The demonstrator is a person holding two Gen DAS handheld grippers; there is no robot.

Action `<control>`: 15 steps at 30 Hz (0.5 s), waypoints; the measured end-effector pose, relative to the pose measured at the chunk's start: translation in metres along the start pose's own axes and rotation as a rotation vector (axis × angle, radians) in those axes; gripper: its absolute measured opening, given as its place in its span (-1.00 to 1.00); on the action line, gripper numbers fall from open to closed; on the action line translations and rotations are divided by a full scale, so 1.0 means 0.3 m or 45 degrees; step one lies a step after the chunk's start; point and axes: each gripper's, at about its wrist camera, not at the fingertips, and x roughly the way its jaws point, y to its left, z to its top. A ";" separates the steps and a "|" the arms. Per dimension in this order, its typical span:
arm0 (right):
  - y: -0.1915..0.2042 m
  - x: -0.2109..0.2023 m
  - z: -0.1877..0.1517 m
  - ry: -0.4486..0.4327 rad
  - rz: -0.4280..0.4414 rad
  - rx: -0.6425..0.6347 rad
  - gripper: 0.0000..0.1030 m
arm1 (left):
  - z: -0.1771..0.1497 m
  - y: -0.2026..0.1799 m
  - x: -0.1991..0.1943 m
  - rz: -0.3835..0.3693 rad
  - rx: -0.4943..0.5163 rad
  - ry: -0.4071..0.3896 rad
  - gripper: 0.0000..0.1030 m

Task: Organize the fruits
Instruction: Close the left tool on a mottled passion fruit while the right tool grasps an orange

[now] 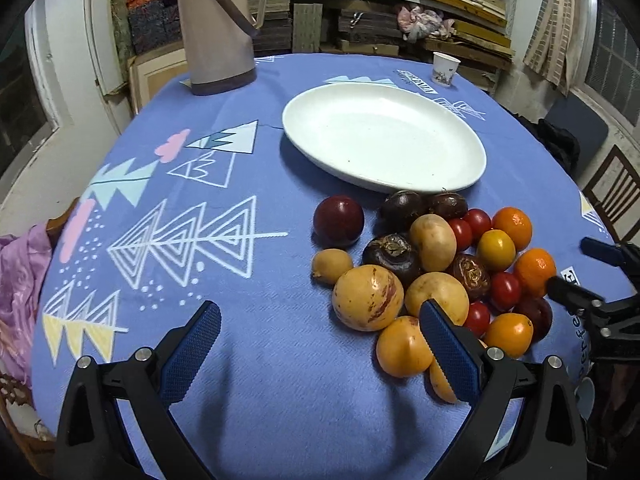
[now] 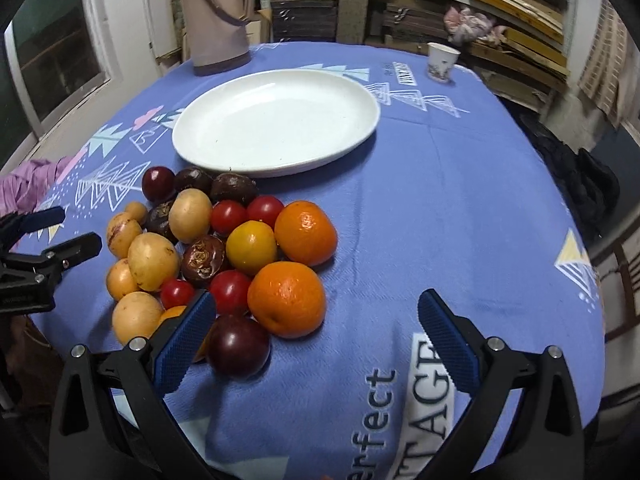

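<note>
A pile of fruits (image 1: 436, 272) lies on the blue tablecloth in front of an empty white oval plate (image 1: 384, 136): yellow melons, oranges (image 2: 286, 298), cherry tomatoes (image 2: 228, 216), dark plums (image 2: 238, 346) and dark brown fruits. The plate also shows in the right wrist view (image 2: 276, 120). My left gripper (image 1: 320, 328) is open and empty, left of the pile, its right finger over the nearest yellow fruits. My right gripper (image 2: 316, 320) is open and empty, at the pile's near right side by an orange and a plum.
A beige thermos jug (image 1: 218, 28) stands at the back left of the table, a paper cup (image 1: 444, 68) at the back right. A purple cloth (image 1: 20, 288) lies at the left edge. Shelves with boards fill the background. A chair (image 1: 612, 196) stands at the right.
</note>
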 end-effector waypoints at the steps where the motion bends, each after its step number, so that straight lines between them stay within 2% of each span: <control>1: 0.002 0.020 0.001 0.025 0.015 -0.011 0.57 | 0.004 0.001 0.006 0.002 0.009 -0.018 0.93; 2: 0.003 0.037 0.004 0.046 0.021 -0.016 0.37 | 0.004 0.004 0.010 -0.008 0.009 -0.015 0.93; 6: -0.011 0.067 0.014 0.074 0.092 0.001 0.36 | 0.008 0.016 0.040 0.039 0.057 0.011 0.93; 9: -0.019 0.080 0.018 0.088 0.131 0.016 0.30 | 0.008 0.026 0.051 0.037 0.071 0.016 0.93; 13: -0.035 0.088 0.023 0.102 0.188 0.045 0.07 | 0.020 0.039 0.058 0.023 0.098 -0.002 0.93; 15: -0.035 0.091 0.029 0.104 0.172 0.048 0.06 | 0.027 0.041 0.057 0.022 0.097 -0.015 0.93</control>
